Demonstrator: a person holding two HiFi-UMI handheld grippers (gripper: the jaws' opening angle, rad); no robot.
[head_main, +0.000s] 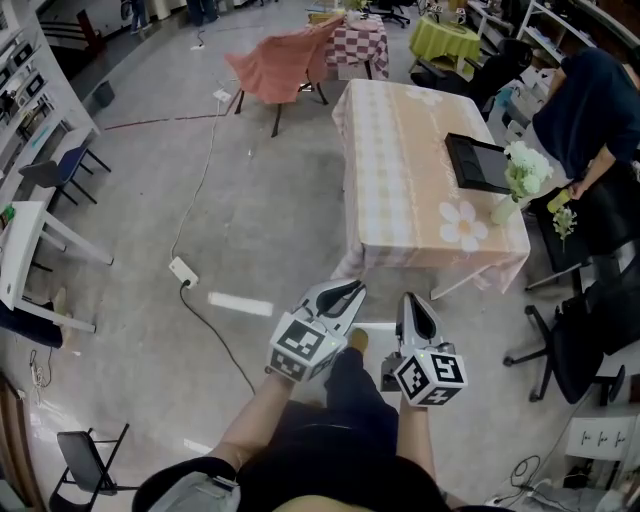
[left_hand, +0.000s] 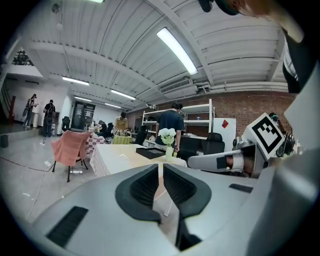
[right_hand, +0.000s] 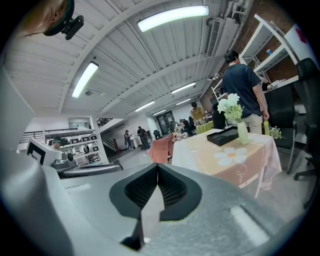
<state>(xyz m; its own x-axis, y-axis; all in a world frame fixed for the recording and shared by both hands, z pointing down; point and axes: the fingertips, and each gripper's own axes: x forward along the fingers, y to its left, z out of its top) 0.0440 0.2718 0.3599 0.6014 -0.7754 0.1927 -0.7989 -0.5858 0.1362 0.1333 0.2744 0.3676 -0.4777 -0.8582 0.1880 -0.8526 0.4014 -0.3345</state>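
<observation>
Both grippers are held low in front of the person, above the grey floor. My left gripper (head_main: 346, 292) has its jaws closed to a thin slit with nothing between them, and in the left gripper view the left gripper (left_hand: 161, 167) points toward the table (left_hand: 117, 156). My right gripper (head_main: 413, 304) is shut and empty too, and in the right gripper view the right gripper (right_hand: 158, 167) faces the same table (right_hand: 235, 162). The table (head_main: 400, 150), covered in a peach floral cloth, stands a short way ahead. It carries a black tray (head_main: 478, 162) and a vase of white flowers (head_main: 520, 180).
A person in dark clothes (head_main: 590, 110) stands at the table's right side. Black office chairs (head_main: 580, 340) stand to the right. A chair draped in pink cloth (head_main: 280, 65) is beyond the table. A power strip with cable (head_main: 183, 270) lies on the floor at left, near a white desk (head_main: 25, 240).
</observation>
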